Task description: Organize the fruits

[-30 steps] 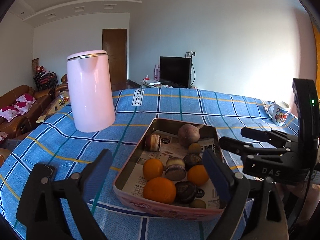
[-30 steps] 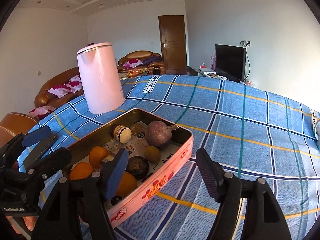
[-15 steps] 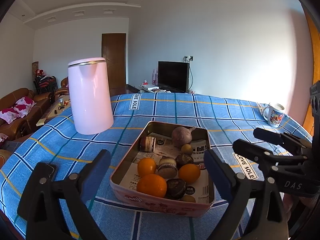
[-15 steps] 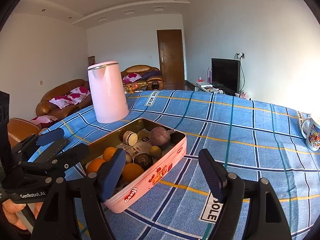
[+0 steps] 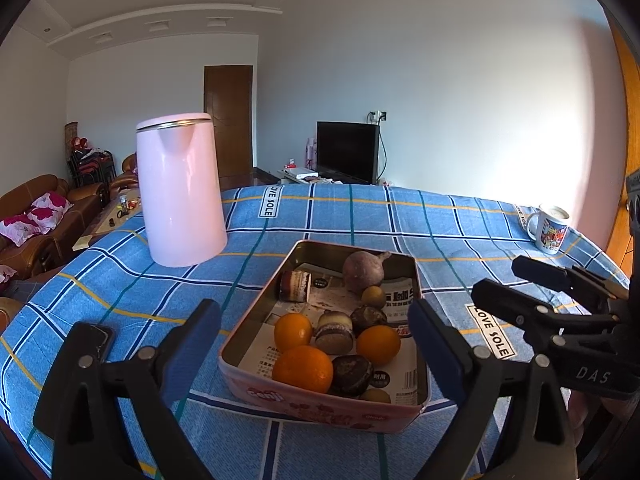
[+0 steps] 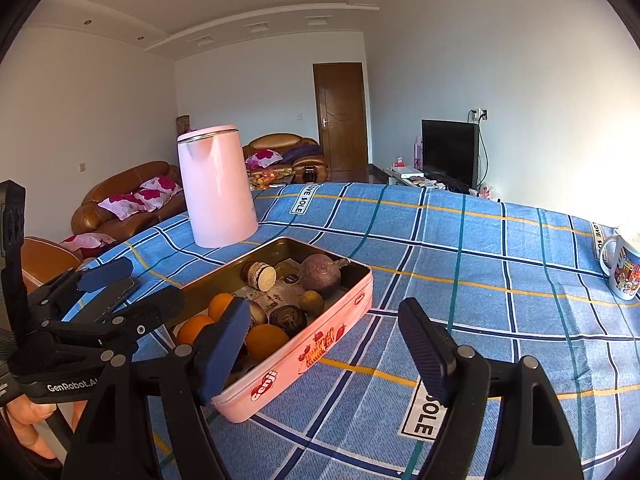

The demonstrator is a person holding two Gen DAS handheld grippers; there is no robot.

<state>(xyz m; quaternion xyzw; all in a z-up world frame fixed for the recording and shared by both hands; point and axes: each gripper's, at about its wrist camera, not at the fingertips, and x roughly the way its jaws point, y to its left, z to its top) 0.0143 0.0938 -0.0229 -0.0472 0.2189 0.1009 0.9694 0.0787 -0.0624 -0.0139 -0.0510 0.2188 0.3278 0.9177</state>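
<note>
Blue plaid cloth covers the surface (image 5: 360,216), which stands in a living room with a brown sofa (image 6: 128,196) and a dark television (image 5: 347,151) behind it. Left tool (image 5: 316,340) hovers level above the near edge, fingers spread wide apart and empty, framing the pink tin (image 5: 320,404). Right tool (image 6: 324,344) hangs level over the near edge just right of the tin, fingers likewise parted and empty; its left finger (image 6: 222,350) overlaps the tin's near corner in view. The tin lies toward the near edge and holds three oranges (image 5: 303,368), a purple round fruit (image 5: 363,271), dark fruits and a small jar (image 5: 295,286) on printed paper. Pink kettle (image 5: 180,188) stands upright near the left edge, well apart from the tin. Mug (image 5: 549,229) sits at the far right edge. Bare cloth lies right of the tin and beyond it.
</note>
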